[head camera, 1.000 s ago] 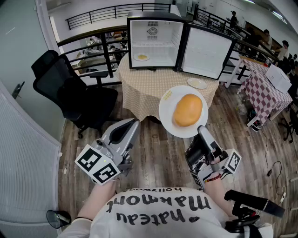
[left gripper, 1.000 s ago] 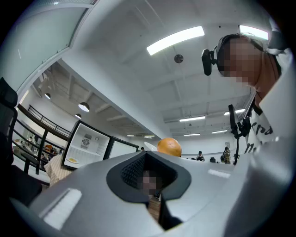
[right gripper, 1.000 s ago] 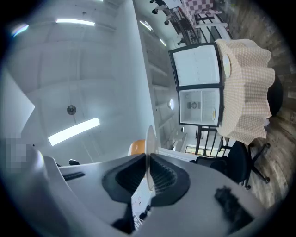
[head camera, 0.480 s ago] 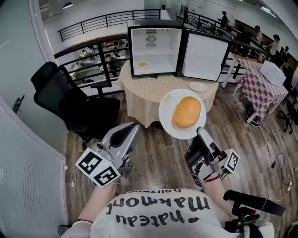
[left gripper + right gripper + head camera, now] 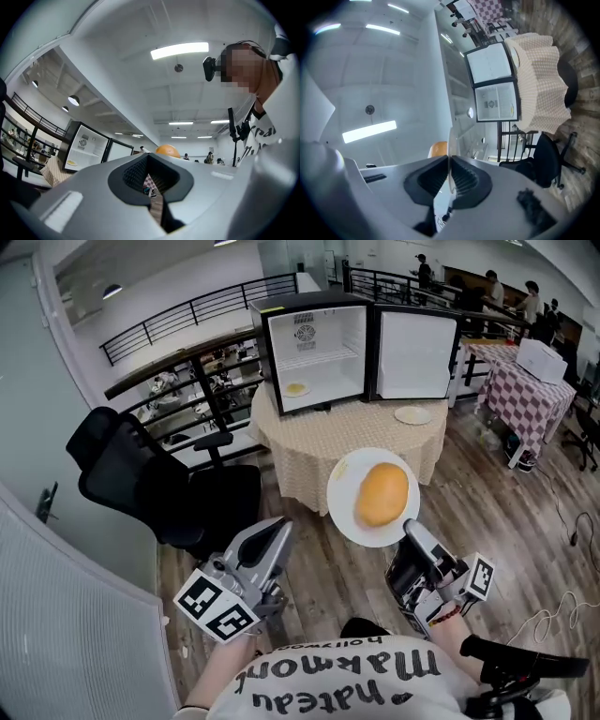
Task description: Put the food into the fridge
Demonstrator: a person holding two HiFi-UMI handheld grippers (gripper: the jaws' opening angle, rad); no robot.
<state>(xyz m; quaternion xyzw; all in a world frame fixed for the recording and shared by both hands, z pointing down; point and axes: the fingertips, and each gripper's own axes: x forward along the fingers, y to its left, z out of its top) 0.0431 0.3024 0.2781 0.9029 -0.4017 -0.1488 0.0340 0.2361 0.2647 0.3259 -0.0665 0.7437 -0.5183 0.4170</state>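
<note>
Over on the left, a black office chair [image 5: 155, 486] is standing on the wooden floor [image 5: 525, 512]. Next, my left fingers [image 5: 274, 538] are hanging low in front of me, pressed together at the tips with nothing between them; the left gripper view is showing only a small hollow behind the closed tips. Further ahead, the fridge [image 5: 314, 304] is sitting on the round worktop [image 5: 309, 442] with its door [image 5: 417, 354] swung wide open to the right. Inside, a small plate [image 5: 296, 388] with something yellow on it is lying on the fridge's bottom. Moving right, the white plate [image 5: 349, 512] with the orange bun [image 5: 382, 493] is up in the air, short of the worktop and well apart from the fridge. I'm holding it by its near rim: my right fingers [image 5: 415, 538] are clamped shut on that edge, and the right gripper view is showing the rim edge-on between the pads. Beyond them, another plate [image 5: 412, 415] is lying on the worktop below the open door. Far right, a checked table [image 5: 525, 395] is standing by the railing.
</note>
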